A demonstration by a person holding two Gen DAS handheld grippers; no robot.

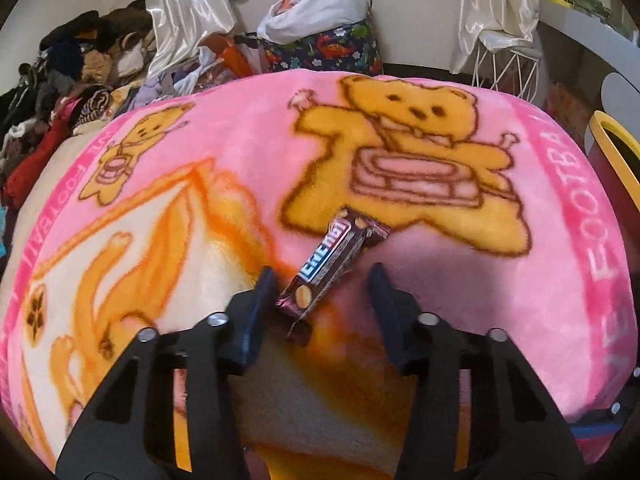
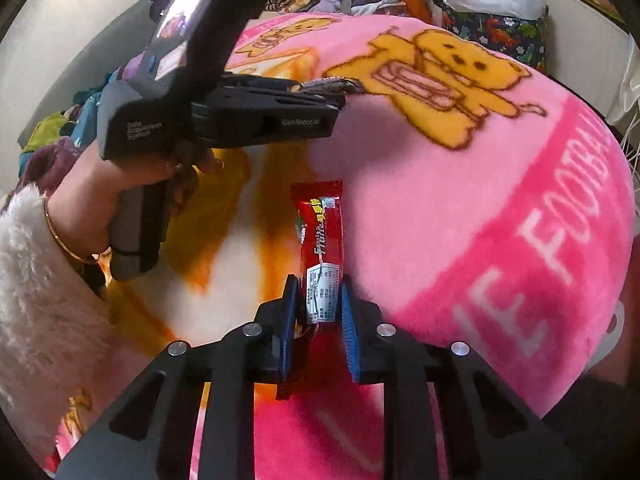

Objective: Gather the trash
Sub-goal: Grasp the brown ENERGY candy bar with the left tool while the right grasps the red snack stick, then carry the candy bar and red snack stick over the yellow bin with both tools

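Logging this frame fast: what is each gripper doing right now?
Left gripper: open, fingers either side of the brown snack wrapper, not clamped.
Right gripper: around the red Fruits wrapper; whether it is shut cannot be told.

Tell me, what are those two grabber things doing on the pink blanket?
A person is picking up snack wrappers off the pink bear blanket. The left gripper has its jaws wide open around a brown candy bar wrapper, not squeezing it yet. The right gripper has its jaws close on both sides of a red fruit-snack wrapper. A yellow-rimmed bin waits at the blanket's edge.
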